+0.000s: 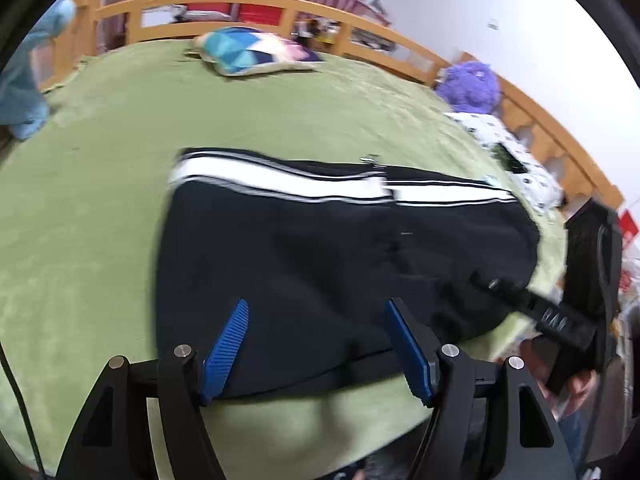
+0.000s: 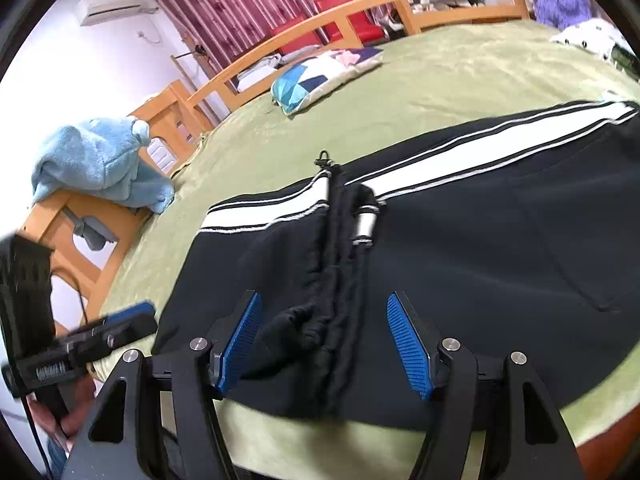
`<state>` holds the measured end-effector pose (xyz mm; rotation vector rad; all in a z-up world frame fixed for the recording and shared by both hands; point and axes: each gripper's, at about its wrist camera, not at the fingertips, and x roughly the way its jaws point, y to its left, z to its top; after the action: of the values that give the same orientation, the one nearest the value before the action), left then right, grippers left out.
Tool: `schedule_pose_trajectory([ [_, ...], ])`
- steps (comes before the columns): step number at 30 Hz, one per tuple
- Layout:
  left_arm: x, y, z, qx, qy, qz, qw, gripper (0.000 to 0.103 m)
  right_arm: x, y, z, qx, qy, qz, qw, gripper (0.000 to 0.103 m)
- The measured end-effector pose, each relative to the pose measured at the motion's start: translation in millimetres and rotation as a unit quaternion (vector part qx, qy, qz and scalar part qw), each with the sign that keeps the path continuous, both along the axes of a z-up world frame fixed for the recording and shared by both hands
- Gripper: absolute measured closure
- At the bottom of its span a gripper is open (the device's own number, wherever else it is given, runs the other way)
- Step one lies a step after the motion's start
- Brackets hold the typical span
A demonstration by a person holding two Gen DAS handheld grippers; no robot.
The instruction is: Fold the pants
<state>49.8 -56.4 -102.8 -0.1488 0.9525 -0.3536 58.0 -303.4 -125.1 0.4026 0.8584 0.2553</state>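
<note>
Black pants with a white side stripe lie folded on a green bed cover; they also show in the right wrist view. The gathered waistband with a drawstring lies on top of the leg fabric. My left gripper is open and empty, hovering over the near edge of the pants. My right gripper is open and empty above the waistband. The right gripper also shows at the right edge of the left wrist view, and the left gripper at the left of the right wrist view.
The green bed has a wooden rail. A patterned pillow lies at the far side. A purple plush toy and a spotted cloth lie at the right. A blue plush sits on the left rail.
</note>
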Motion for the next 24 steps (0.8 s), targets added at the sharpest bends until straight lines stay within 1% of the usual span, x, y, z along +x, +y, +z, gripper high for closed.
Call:
schedule_pose_trajectory([
  [1,0.1,9.0,-2.8,0.014,0.001,0.015,0.9998,0.034,4.6,4.3,-1.9,0.002,0.003,-0.002,1.0,0.038],
  [2,0.6,15.8,-5.0,0.019,0.001,0.022,0.9996,0.034,9.9,11.1,-5.7,0.0,0.009,-0.001,1.0,0.038],
  [5,2.4,34.0,-10.0,0.022,0.006,0.043,0.9988,0.034,23.5,37.5,-24.8,-0.028,0.044,0.016,0.999,0.038],
  [7,3.6,45.5,-11.9,0.02,0.006,0.052,0.9984,0.034,30.7,54.1,-37.8,-0.07,0.061,0.017,0.996,0.036],
  [10,6.8,53.3,-12.5,0.024,0.001,0.062,0.9978,0.034,33.5,71.4,-45.0,-0.118,0.058,0.019,0.991,0.031],
  [11,7.4,55.3,-12.1,0.025,-0.001,0.064,0.9976,0.034,33.7,74.6,-44.8,-0.13,0.056,0.02,0.99,0.041],
  [12,7.2,55.2,-11.0,0.026,-0.003,0.066,0.9975,0.034,33.2,76.1,-43.6,-0.14,0.052,0.018,0.989,0.056],
  [13,7.7,55.5,-10.9,0.026,-0.005,0.066,0.9974,0.034,33.3,75.3,-42.1,-0.15,0.051,0.018,0.987,0.077],
  [15,8.4,54.7,-10.0,0.024,-0.006,0.066,0.9975,0.034,33.7,70.5,-38.1,-0.143,0.05,0.029,0.988,0.08],
  [17,7.8,51.2,-8.1,0.029,-0.008,0.067,0.9973,0.034,29.5,60.8,-28.3,-0.132,0.037,0.025,0.99,0.082],
  [21,8.9,47.1,-6.7,0.059,-0.014,0.082,0.9948,0.034,19.3,45.4,-2.8,-0.115,-0.002,0.007,0.993,0.084],
  [23,12.3,51.5,-7.8,0.063,-0.016,0.101,0.9928,0.034,20.9,42.9,-3.8,-0.114,0.005,0.004,0.993,0.083],
  [24,13.8,53.7,-7.7,0.061,-0.02,0.107,0.9921,0.034,22.6,43.5,-8.9,-0.113,0.018,0.009,0.993,0.082],
])
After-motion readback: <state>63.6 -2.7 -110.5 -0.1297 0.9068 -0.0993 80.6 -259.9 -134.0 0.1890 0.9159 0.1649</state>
